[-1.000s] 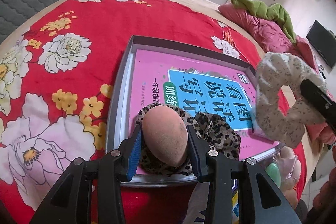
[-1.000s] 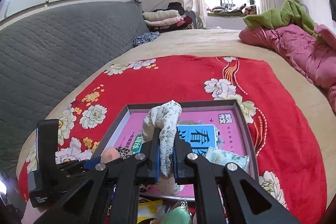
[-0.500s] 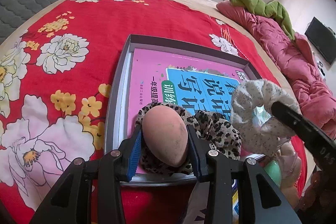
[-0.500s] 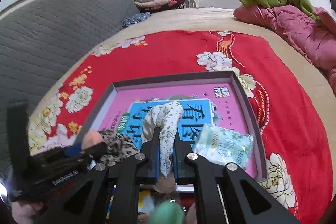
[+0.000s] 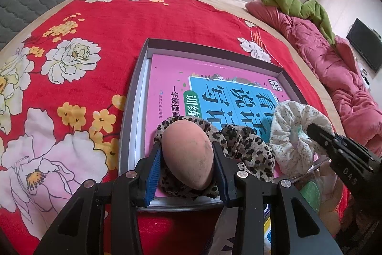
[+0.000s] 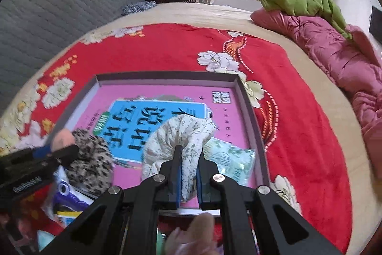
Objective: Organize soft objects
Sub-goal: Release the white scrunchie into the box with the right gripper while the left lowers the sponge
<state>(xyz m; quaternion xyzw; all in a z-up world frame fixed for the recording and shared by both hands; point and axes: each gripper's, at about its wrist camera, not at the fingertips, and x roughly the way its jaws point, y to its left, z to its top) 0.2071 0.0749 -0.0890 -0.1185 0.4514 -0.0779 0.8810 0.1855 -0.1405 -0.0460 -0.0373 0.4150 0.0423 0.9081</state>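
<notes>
While both grippers are loaded, nothing in hand is placed yet. My left gripper [image 5: 187,159] clamps a peach sponge [image 5: 187,154] above the leopard scrunchie [image 5: 241,149], which already lies in the tray [image 5: 133,102]. My right gripper [image 6: 188,173] pinches the floral scrunchie [image 6: 176,135] low over the tray beside a tissue pack [image 6: 229,159]. Remaining, I judge: release both, then the loose items near the tray's front edge.

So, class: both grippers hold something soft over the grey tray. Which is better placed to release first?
Probably the right gripper: its white floral scrunchie hangs over bare pink book cover. The left gripper holds its peach sponge egg above the leopard-print scrunchie.
</notes>
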